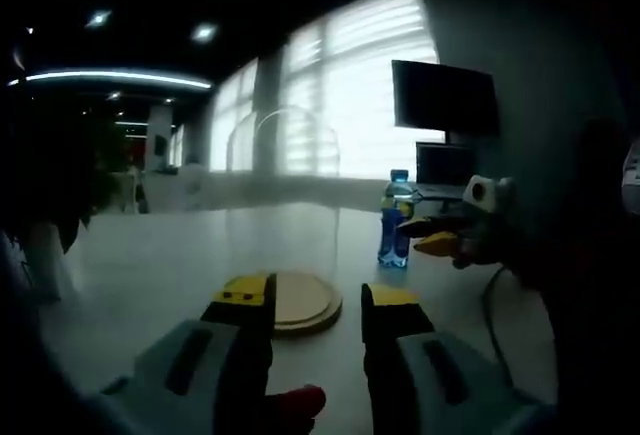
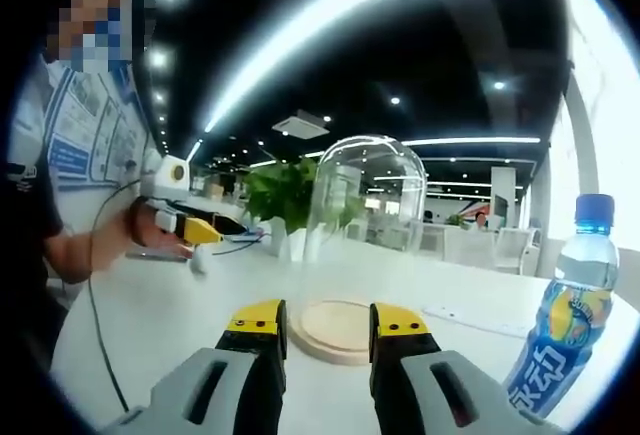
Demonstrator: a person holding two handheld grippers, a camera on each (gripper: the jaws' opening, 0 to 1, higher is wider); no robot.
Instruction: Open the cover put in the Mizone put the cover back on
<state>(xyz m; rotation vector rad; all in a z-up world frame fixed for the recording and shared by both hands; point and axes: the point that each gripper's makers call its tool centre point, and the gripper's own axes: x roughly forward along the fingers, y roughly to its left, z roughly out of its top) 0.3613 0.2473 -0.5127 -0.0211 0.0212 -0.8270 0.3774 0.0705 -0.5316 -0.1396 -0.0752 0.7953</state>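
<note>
In the left gripper view, the left gripper reaches low over the white table, its yellow-tipped jaws spread with nothing between them. Just past the tips sits a round wooden base with a clear glass dome standing on it, closed. Further off to the right, the Mizone bottle stands upright on the table, well apart from the dome. Beside the bottle the right gripper comes in from the right; its yellow jaws look close together, but I cannot tell whether they are shut. Behind it, a dark monitor stands before bright windows.

In the right gripper view, the right gripper also has its jaws apart and empty, pointed at the base just beyond them, with the dome rising from it. The bottle stands near on the right, blue cap on. At the far left, the left gripper hangs above the table, held by a person's hand. A green plant stands behind the dome.
</note>
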